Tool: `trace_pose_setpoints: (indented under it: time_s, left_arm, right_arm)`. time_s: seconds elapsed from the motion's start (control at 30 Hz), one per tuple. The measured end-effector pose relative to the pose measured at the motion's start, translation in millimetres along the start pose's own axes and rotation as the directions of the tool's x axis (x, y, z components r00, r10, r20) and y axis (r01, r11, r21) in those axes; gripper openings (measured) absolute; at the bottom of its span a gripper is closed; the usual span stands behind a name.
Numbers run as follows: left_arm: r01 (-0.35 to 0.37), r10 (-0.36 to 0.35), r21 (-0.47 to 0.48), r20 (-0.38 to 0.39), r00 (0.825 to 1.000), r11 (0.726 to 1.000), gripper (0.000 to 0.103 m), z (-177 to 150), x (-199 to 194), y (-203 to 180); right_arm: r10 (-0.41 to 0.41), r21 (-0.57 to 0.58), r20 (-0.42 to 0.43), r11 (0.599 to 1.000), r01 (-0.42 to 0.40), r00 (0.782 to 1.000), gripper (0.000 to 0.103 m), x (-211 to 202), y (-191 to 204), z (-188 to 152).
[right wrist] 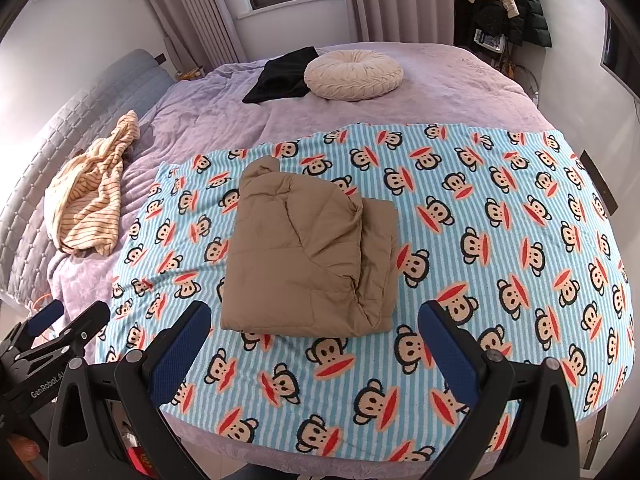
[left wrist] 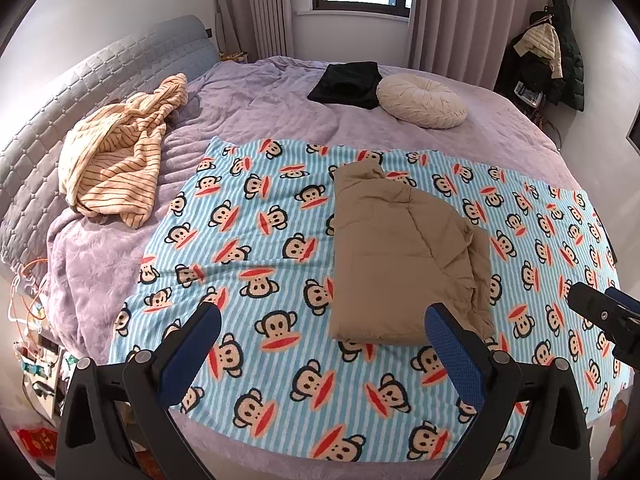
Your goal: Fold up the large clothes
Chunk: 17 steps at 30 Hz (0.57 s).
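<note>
A tan padded jacket (left wrist: 404, 256) (right wrist: 308, 252) lies folded into a compact rectangle on a blue striped blanket with monkey faces (left wrist: 256, 248) (right wrist: 500, 240), spread over the bed. My left gripper (left wrist: 324, 316) hangs open above the blanket, just short of the jacket's near edge, nothing between its fingers. My right gripper (right wrist: 314, 314) is open too, over the jacket's near edge, holding nothing. Each gripper shows at the other view's side edge, the right one (left wrist: 604, 316) and the left one (right wrist: 60, 328).
A cream striped garment (left wrist: 120, 152) (right wrist: 92, 196) lies crumpled near the grey headboard (left wrist: 80, 92). A folded black garment (left wrist: 348, 84) (right wrist: 284, 76) and a round cream cushion (left wrist: 420, 100) (right wrist: 352, 74) sit at the far side. Coats (left wrist: 556, 48) hang in the right corner.
</note>
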<state>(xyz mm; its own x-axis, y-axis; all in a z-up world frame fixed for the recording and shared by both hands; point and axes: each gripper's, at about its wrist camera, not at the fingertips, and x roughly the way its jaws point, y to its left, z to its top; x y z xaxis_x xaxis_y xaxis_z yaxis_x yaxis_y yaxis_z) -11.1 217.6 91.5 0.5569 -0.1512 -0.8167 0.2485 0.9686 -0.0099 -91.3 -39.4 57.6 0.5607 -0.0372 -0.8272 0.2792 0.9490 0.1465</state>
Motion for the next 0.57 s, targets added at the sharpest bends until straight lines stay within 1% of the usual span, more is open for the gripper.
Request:
trace_pose_setpoints:
  time_s: [0.57]
  left_arm:
    - [0.004,-0.004,-0.005,0.011,1.0,1.0,0.102,1.2,-0.9,-2.5]
  right_arm:
    - [-0.002,0.003,-0.005,1.0,0.002,1.0,0.103,-1.1,-0.3,1.7]
